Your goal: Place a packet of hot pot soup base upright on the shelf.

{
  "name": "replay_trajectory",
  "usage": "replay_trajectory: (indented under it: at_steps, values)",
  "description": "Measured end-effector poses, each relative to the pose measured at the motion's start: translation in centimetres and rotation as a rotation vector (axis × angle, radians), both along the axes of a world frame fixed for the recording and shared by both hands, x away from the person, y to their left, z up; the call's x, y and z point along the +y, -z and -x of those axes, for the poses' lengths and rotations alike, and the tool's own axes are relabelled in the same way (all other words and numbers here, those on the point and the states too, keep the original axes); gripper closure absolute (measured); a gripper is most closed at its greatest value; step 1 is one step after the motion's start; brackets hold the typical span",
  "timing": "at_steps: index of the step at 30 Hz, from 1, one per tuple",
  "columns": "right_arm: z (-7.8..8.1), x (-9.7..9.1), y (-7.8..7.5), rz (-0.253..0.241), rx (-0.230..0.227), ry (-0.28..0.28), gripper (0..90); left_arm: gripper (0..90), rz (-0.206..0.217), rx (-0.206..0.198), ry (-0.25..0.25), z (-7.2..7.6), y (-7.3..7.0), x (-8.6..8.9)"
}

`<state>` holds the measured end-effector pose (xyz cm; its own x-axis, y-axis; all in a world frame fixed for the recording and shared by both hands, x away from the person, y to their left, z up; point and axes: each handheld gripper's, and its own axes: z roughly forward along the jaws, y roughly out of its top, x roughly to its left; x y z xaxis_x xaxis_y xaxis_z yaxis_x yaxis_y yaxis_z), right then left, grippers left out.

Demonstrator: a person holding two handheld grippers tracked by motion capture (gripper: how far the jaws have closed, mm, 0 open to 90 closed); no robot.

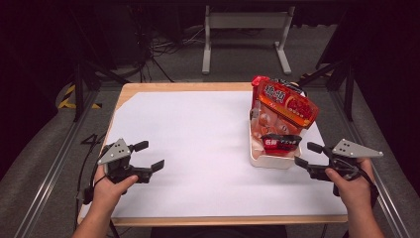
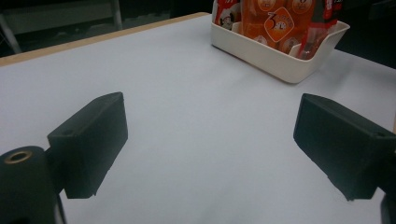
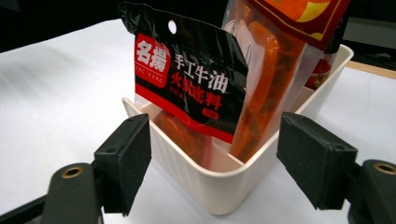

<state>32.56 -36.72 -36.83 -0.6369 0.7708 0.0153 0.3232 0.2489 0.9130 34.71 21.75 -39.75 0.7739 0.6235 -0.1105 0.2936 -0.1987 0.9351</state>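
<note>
A cream plastic bin (image 1: 265, 161) stands on the right half of the white tabletop, packed with upright food packets. The tallest is an orange and red packet (image 1: 286, 106); in front of it leans a small black and red packet (image 1: 281, 143) with Chinese print (image 3: 187, 79). My right gripper (image 1: 308, 154) hovers open just to the right of the bin's near corner (image 3: 224, 186), jaws wide, nothing between them. My left gripper (image 1: 148, 155) is open over bare table at the near left, far from the bin (image 2: 275, 56).
A white sheet (image 1: 198, 144) covers the wooden table (image 1: 148, 87), with wood showing at the far and near edges. Beyond the table are a metal frame (image 1: 245, 29), cables on grey carpet and dark stands at both sides.
</note>
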Motion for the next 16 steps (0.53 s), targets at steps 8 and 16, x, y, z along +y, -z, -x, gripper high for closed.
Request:
replay_trajectory:
  at_steps: [8,16]
  values:
    - [-0.2,0.0,0.5,0.009,0.000,-0.004,26.7,10.8,-0.002,0.000,-0.011,0.0,1.6,0.4]
    - [-0.2,0.1,0.5,0.011,-0.010,-0.002,26.7,11.3,-0.001,0.014,-0.023,0.1,1.5,0.5]
